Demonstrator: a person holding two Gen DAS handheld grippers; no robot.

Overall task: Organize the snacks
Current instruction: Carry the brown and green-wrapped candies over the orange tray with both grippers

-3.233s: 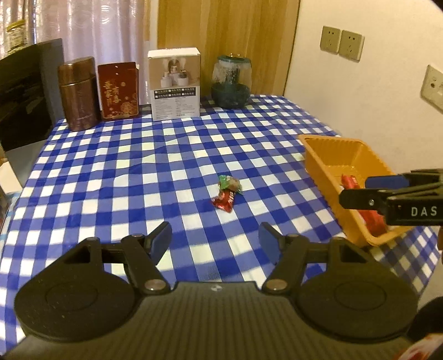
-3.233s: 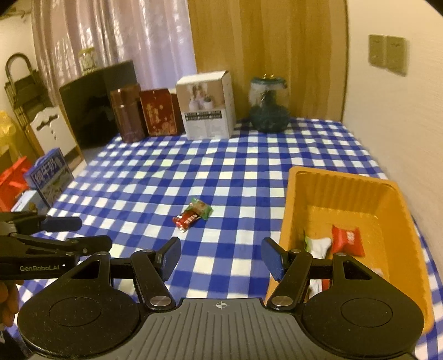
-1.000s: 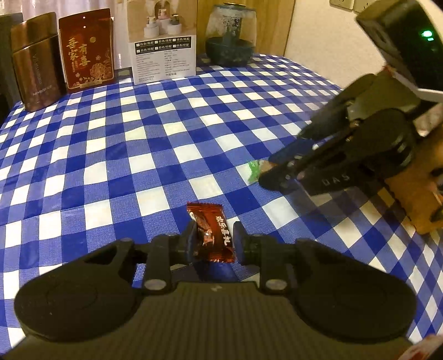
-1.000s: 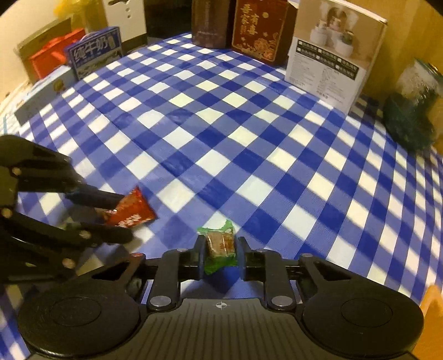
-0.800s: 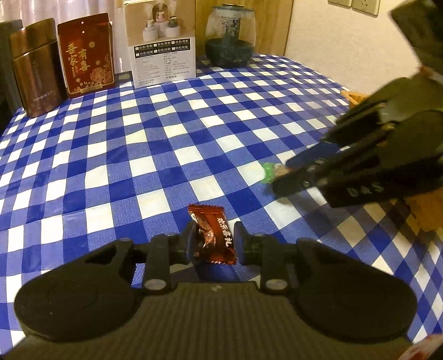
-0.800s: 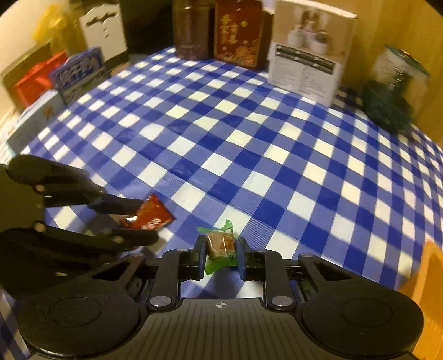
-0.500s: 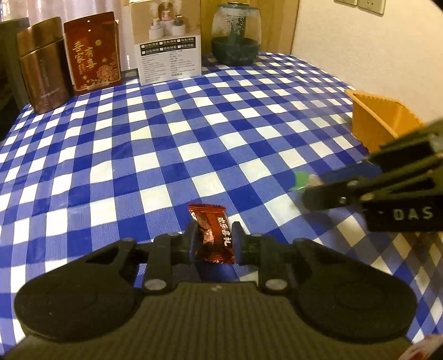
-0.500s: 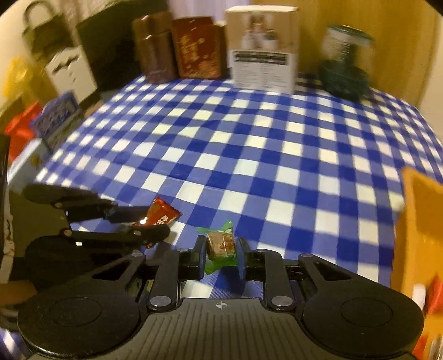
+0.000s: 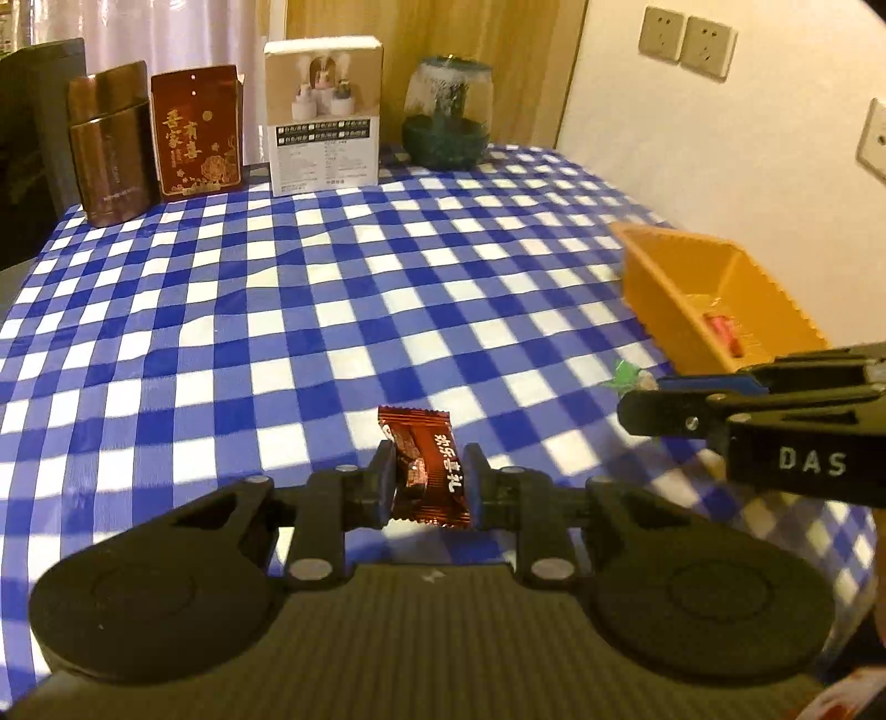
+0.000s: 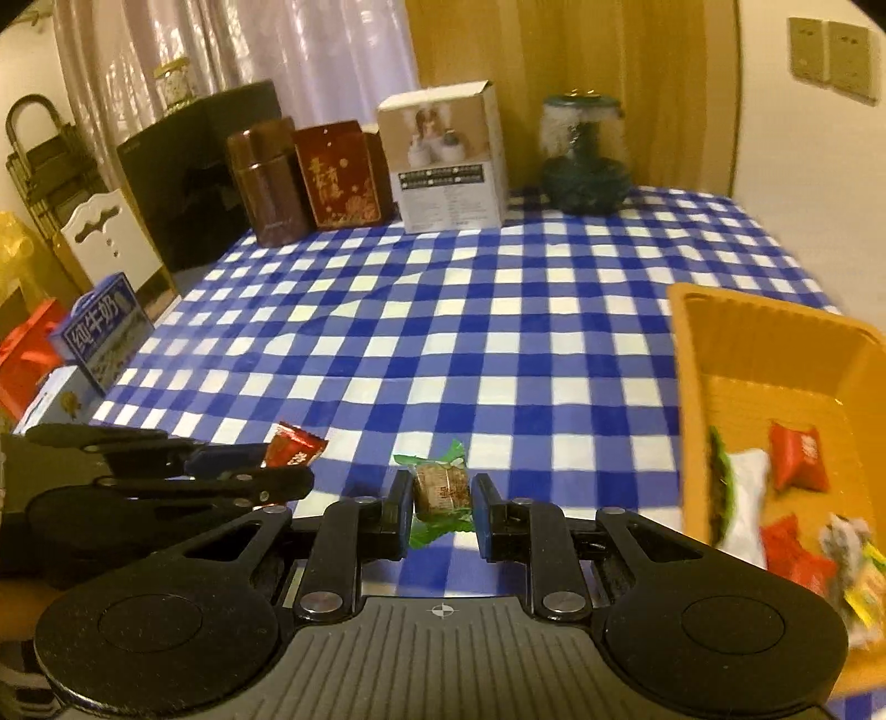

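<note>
Tablecloth [image 9: 343,288], blue and white check, covers the whole table. Left gripper [image 9: 429,482] held above the near part of it, fingers pinching a red candy [image 9: 426,471] by its sides; wrapper upright between the pads, white characters on its right half. Right gripper [image 10: 440,504] just to the right of it, also off the cloth, fingers clamped on a green candy [image 10: 440,490]: brown block in clear wrap with green ends sticking out above and below the pads. In the left wrist view only a scrap of that green wrapper shows past the right gripper's tip.

Orange tray [image 10: 775,354] sits on the right side of the table, near the wall. Inside it: several red packets, a white packet with a green edge, and some blurred pale and yellow wrappers at the near end. Both held candies are outside the tray, left of it; the green one is the closer of the two.

Far edge of table, left to right: brown canister [image 9: 111,144], red box [image 9: 196,130] with gold characters, white carton [image 9: 324,113], dark green glass jar [image 9: 447,113]. Wall sockets [image 9: 686,36] on the right wall. Off the table's left side, a blue milk carton [image 10: 102,332] and red bags.
</note>
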